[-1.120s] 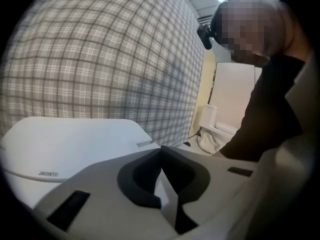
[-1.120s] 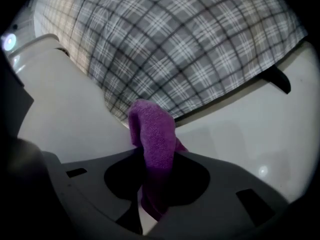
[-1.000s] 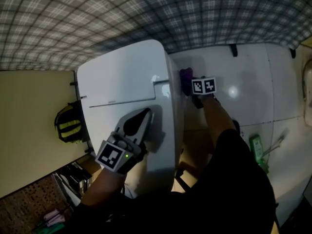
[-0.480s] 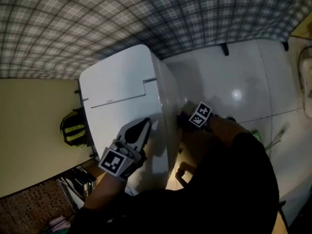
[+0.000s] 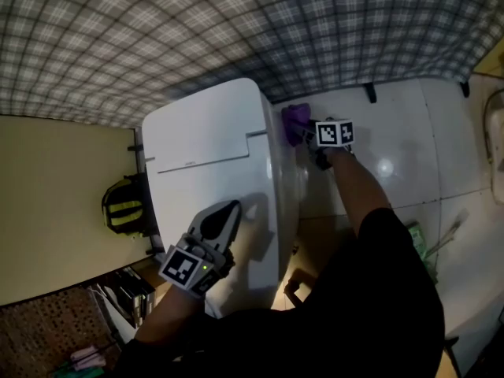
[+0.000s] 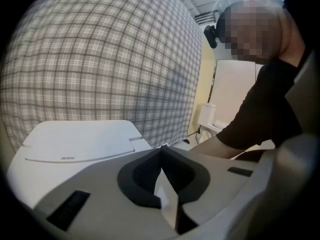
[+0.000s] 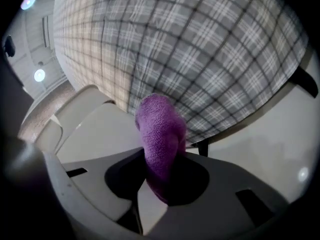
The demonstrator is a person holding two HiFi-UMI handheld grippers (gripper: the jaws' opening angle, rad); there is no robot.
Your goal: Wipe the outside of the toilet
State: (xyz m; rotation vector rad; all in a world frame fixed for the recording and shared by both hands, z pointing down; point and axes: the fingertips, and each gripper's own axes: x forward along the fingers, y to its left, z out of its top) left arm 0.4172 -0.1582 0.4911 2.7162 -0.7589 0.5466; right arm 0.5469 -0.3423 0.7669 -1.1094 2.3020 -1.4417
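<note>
In the head view, the white toilet fills the centre of the frame with its lid down, set against a grey plaid wall that runs across the top. The left tool lies low and left of centre, resting on the front part of the lid, tips pointing toward the upper part of the frame. In the left gripper view its jaws meet at the tips and nothing is held between them.

The right tool sits just right of centre, beside the toilet's right flank near the back. In the right gripper view its jaws are clamped on a purple cloth, which bulges up out of them in a thick folded roll. In the head view the cloth is pressed against the toilet's right side, just below the plaid wall.

White floor spreads across the right of the frame, with a green object lying on it at the right edge. A yellow and black object sits at the left, beside the toilet.
</note>
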